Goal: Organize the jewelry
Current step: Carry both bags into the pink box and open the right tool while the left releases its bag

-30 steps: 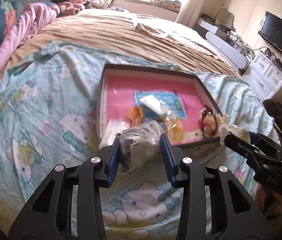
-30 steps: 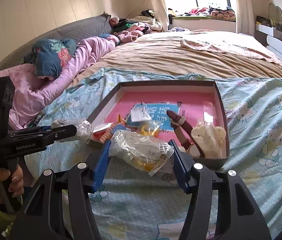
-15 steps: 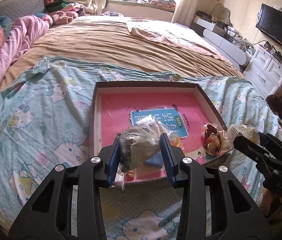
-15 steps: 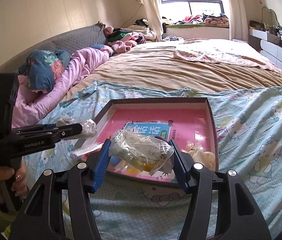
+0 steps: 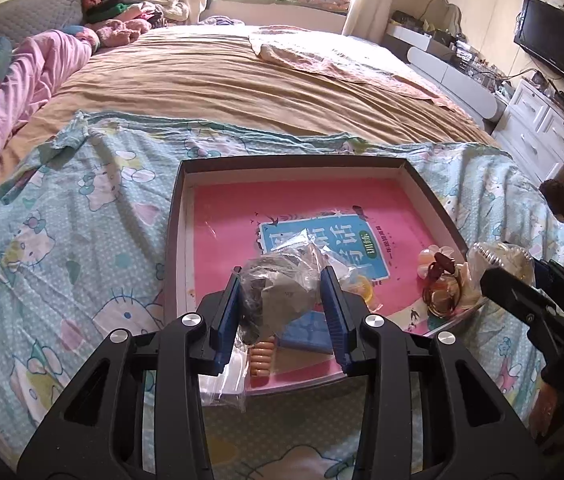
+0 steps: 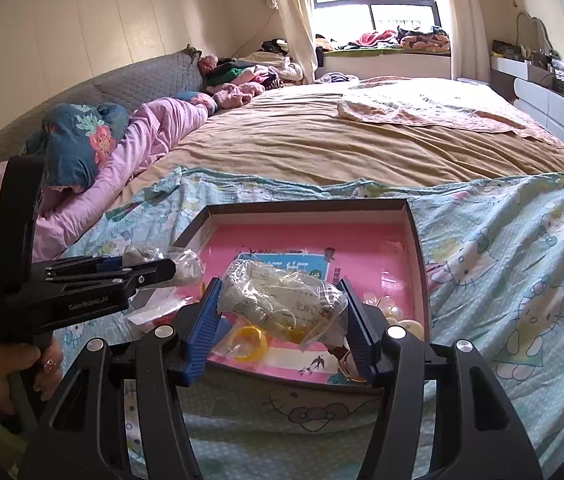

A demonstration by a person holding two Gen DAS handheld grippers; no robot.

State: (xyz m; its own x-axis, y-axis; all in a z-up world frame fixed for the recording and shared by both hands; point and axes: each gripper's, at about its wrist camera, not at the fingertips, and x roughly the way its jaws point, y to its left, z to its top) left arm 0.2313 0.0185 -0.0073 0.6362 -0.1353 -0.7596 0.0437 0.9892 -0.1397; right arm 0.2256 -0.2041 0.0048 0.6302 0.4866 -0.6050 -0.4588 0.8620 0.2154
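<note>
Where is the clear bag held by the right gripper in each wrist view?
Left wrist: the clear bag sits at the right edge, clamped in the right gripper, beside the tray's right wall.
Right wrist: bottom centre, between the blue pads, above the tray.
Shared landmark: the blue label on the tray's pink floor.

You carried both claws forward over the tray point(image 5: 434, 204): the left claw point(image 5: 282, 312) brought its grey bag point(image 5: 282, 292) and the right claw point(image 6: 280, 320) its clear bag point(image 6: 282, 300) above the pink floor.

Pink-floored tray point(image 5: 186, 216), pale blue cartoon-cat sheet point(image 5: 62, 240), tan blanket point(image 5: 222, 80)
</note>
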